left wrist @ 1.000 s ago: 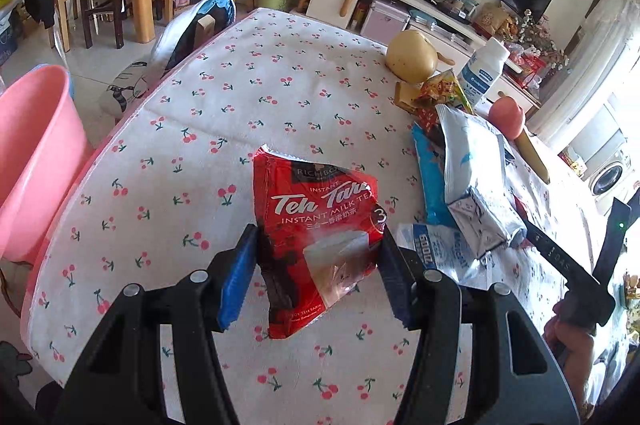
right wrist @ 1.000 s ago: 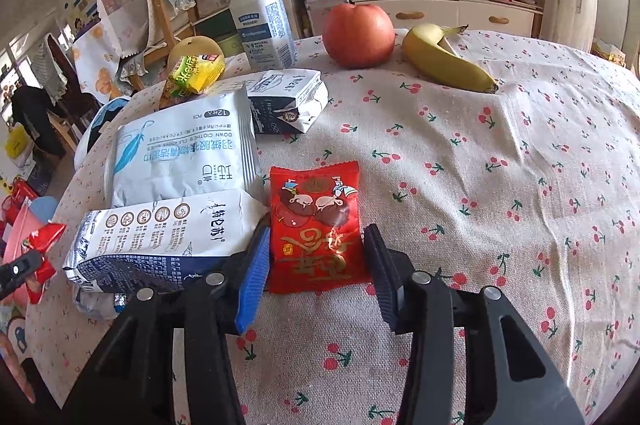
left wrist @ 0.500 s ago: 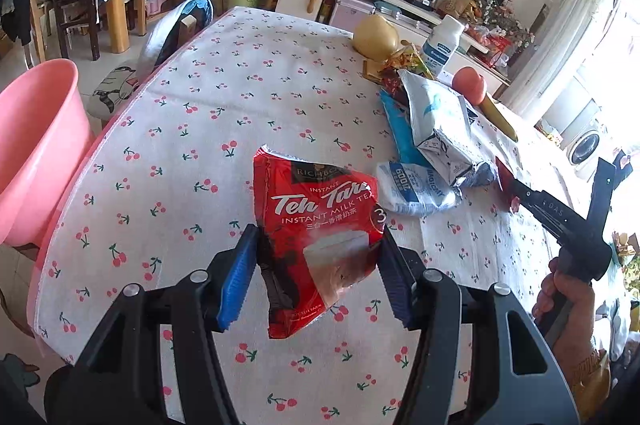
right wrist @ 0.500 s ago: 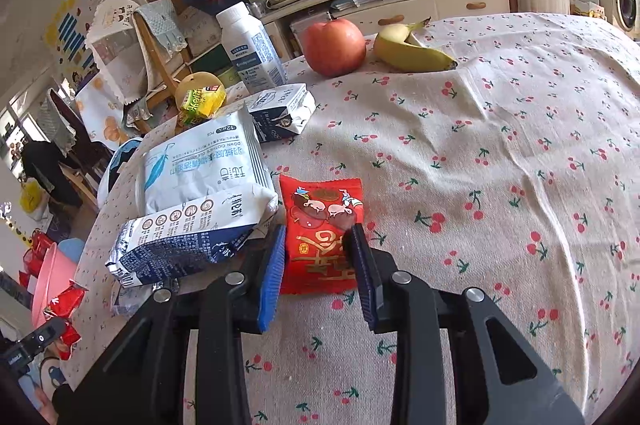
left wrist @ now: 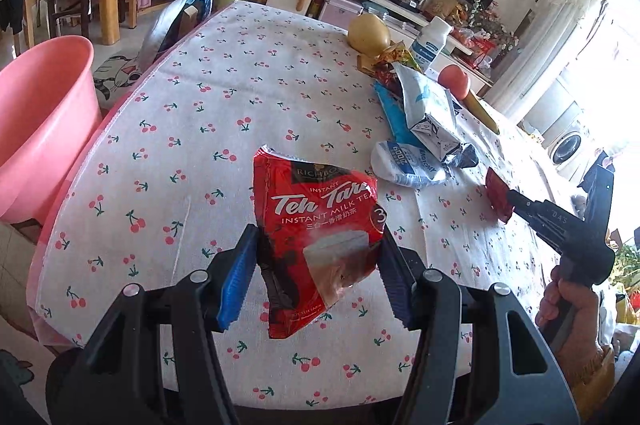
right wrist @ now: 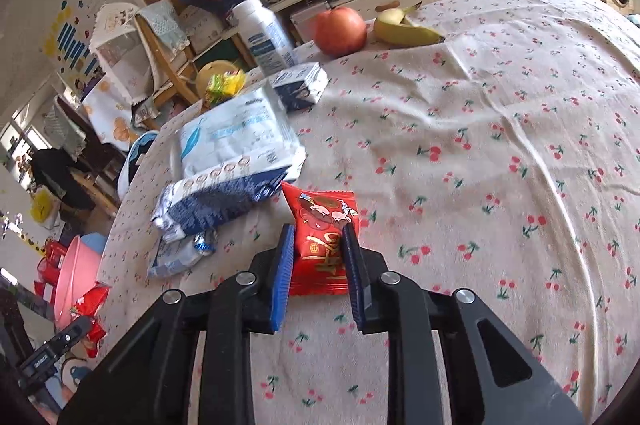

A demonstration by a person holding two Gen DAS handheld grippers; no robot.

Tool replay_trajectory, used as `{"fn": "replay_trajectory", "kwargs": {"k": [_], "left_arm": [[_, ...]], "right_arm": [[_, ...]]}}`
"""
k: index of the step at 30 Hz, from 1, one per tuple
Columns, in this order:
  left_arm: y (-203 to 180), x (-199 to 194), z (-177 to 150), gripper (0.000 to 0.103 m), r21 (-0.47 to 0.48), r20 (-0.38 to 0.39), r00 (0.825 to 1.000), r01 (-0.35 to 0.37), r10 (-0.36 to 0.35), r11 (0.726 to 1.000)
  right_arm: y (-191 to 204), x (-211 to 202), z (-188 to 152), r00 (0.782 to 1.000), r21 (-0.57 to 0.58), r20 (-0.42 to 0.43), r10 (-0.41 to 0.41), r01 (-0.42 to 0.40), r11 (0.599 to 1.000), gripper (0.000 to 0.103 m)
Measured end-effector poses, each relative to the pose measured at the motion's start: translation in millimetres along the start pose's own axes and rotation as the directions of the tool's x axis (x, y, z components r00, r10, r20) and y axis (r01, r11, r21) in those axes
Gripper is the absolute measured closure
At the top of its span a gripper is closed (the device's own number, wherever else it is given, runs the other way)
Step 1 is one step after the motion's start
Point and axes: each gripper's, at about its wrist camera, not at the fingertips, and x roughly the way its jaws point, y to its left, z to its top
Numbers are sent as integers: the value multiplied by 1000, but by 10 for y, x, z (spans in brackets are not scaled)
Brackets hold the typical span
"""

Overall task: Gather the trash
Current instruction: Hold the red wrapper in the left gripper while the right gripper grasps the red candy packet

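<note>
Two grippers are in use, each clamped on one wrapper. The left gripper [left wrist: 316, 277] holds a red milk tea pouch [left wrist: 320, 229] at centre frame above the desk [left wrist: 200, 113]; the pouch's lower end is partly hidden behind the fingers [left wrist: 236, 281]. Legible print: "RICHBO…", cut off by a fold, then "INSTANT", "Teh Tar…", "INSTANT MILK TEA". The right gripper [right wrist: 318, 267] has its fingers [right wrist: 282, 275] pressed together on a red snack packet [right wrist: 322, 245] at lower centre, whose gold characters are partly covered by the fingers. A second ago these fingers stood apart on either side of the packet; they have just been closing onto it. The left grip is unchanged. The white and blue bags [right wrist: 236, 153] at left centre carry print too blurred to read. A pink basin [left wrist: 40, 129] is cut off at the left edge.
</note>
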Motion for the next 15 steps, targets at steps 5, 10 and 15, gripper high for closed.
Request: {"fn": "replay_trajectory", "kwargs": {"k": [5,10,15], "left_arm": [[36,-30,-76,44,9,-5,1000,22,-22,1000],[50,-62,-123,44,14,-7,999,42,-42,999],[74,-85,-142,44,9,-8,999,50,-50,999]], "right_arm": [[172,-104,-196,999,-76,7,-38,39,996,30],[242,32,-185,991,-138,15,-131,132,982,25],[296,213,-191,989,-165,8,-146,146,976,29]]}}
